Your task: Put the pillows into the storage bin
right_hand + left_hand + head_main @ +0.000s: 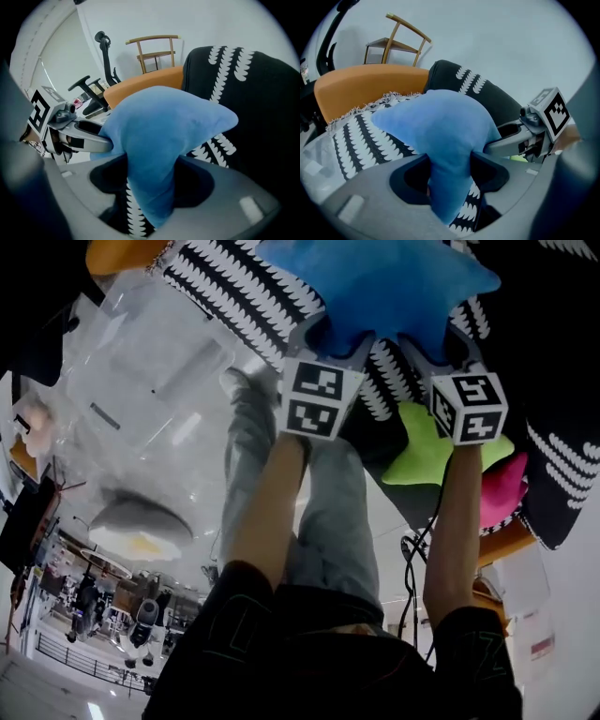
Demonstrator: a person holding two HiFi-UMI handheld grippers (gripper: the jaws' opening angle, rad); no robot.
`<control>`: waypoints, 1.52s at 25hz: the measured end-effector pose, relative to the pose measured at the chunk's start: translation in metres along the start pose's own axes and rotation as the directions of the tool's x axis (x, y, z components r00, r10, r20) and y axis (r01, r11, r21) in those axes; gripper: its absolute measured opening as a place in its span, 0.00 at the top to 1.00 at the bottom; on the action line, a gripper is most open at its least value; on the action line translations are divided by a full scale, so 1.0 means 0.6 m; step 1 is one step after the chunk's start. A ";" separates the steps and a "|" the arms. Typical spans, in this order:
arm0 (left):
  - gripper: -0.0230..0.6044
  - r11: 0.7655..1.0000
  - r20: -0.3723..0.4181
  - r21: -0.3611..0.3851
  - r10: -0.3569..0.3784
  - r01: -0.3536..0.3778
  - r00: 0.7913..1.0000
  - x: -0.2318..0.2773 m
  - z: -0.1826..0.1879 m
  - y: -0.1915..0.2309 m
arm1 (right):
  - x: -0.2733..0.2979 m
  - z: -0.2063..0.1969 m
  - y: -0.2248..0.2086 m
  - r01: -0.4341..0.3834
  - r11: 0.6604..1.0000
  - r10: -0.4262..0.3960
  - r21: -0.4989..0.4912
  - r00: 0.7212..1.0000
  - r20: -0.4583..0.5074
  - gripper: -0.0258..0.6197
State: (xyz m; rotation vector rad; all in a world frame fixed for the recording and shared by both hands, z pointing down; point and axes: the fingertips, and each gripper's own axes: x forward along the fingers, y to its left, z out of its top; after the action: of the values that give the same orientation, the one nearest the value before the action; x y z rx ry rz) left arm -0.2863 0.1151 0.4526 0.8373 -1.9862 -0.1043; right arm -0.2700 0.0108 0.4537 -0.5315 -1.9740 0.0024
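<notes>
While left gripper (450, 171) and right gripper (151, 180) clamp the blue star-shaped plush pillow (375, 277), we flag slippage. Uneven pulling could free it.

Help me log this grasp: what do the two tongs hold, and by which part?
Both hold the blue star pillow. The left tongs pinch one of its pointed arms, and the right tongs pinch another arm.

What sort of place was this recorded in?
Probably an indoor room staged like a lounge: an orange seat draped with a black-and-white throw, a blue pillow, and a wooden chair against a plain white wall.
</notes>
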 end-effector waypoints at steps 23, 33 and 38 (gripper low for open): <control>0.54 0.918 0.049 -0.307 0.280 -0.252 0.959 -0.349 -0.224 0.400 | 0.222 0.094 0.510 -0.255 0.944 0.219 -0.208 0.959 -0.182 0.52; 0.53 0.837 0.021 -0.435 0.379 -0.333 0.925 -0.438 -0.380 0.555 | 0.363 0.069 0.701 -0.373 0.875 0.293 -0.310 0.916 -0.276 0.52; 0.53 0.822 -0.004 -0.452 0.387 -0.347 0.922 -0.435 -0.442 0.643 | 0.456 0.057 0.758 -0.391 0.863 0.304 -0.319 0.907 -0.291 0.51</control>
State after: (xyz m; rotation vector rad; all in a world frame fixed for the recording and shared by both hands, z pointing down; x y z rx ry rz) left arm -0.1905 0.6321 0.5573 0.1455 -2.0564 -0.3623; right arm -0.2314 0.5287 0.5672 -1.0882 -1.6277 -0.2021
